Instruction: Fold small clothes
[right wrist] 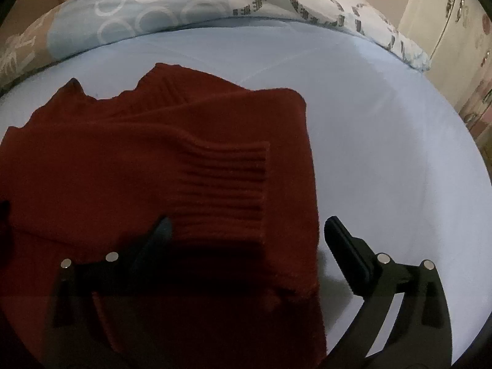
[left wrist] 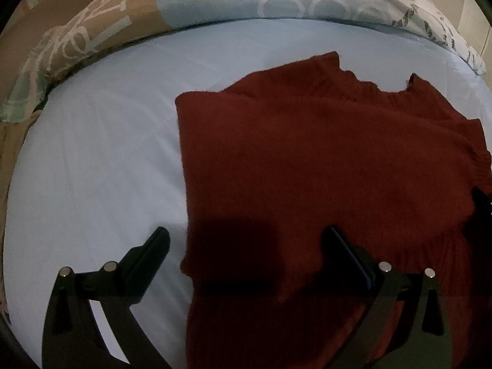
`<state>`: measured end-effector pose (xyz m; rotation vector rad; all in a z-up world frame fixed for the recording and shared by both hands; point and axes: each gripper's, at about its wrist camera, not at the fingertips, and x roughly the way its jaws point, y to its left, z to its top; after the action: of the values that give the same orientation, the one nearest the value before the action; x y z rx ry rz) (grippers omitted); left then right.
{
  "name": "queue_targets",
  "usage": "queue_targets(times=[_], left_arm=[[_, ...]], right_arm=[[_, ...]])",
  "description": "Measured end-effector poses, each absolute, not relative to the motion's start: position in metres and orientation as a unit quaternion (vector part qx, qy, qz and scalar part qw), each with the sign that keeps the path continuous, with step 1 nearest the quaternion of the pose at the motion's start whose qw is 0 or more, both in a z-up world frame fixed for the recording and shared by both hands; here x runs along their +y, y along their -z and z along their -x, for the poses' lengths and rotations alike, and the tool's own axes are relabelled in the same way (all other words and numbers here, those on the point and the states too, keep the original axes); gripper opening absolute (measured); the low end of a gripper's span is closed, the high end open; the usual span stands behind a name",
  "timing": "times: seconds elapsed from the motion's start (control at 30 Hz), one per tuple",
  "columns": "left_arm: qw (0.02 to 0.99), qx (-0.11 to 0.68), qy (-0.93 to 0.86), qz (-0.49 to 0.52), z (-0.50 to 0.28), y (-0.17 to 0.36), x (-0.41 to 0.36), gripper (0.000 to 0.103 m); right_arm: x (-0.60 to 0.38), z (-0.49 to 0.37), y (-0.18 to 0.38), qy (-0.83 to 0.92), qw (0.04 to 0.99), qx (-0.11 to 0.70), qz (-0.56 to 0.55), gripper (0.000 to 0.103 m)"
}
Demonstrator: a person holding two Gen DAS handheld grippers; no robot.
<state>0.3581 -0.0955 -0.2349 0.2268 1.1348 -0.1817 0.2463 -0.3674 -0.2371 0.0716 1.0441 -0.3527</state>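
Red sweater lies on the bed sheet, sides and one sleeve folded in; bottom fold remains. Left gripper and right gripper gape empty at 6 o'clock.

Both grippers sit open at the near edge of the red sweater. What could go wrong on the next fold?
1. The ribbed cuff lies loose on the red sweater; lifting may flip the sleeve out.
2. The left gripper and right gripper straddle opposite side edges; uneven grabs could skew the fold.
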Motion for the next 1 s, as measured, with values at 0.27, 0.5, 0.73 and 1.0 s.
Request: queue_targets(times=[0.27, 0.5, 0.73, 1.0], left_arm=[[0.830, 0.536, 0.110, -0.110, -0.350, 0.226, -0.094, 0.101], [0.830, 0.532, 0.116, -0.124, -0.320, 0.220, -0.087, 0.101], [0.835, 0.527, 0.115, -0.112, -0.280, 0.210, -0.077, 0.101], [0.836, 0.531, 0.103, -0.088, -0.235, 0.207, -0.058, 0.101]], right_arm=[[-0.347, -0.233, 0.217, 0.149, 0.871, 0.468, 0.024, 0.100], [-0.321, -0.200, 0.205, 0.106, 0.881, 0.461, 0.030, 0.100], [-0.300, -0.162, 0.188, 0.093, 0.889, 0.448, 0.012, 0.100], [-0.289, -0.124, 0.175, 0.086, 0.891, 0.445, -0.019, 0.100]])
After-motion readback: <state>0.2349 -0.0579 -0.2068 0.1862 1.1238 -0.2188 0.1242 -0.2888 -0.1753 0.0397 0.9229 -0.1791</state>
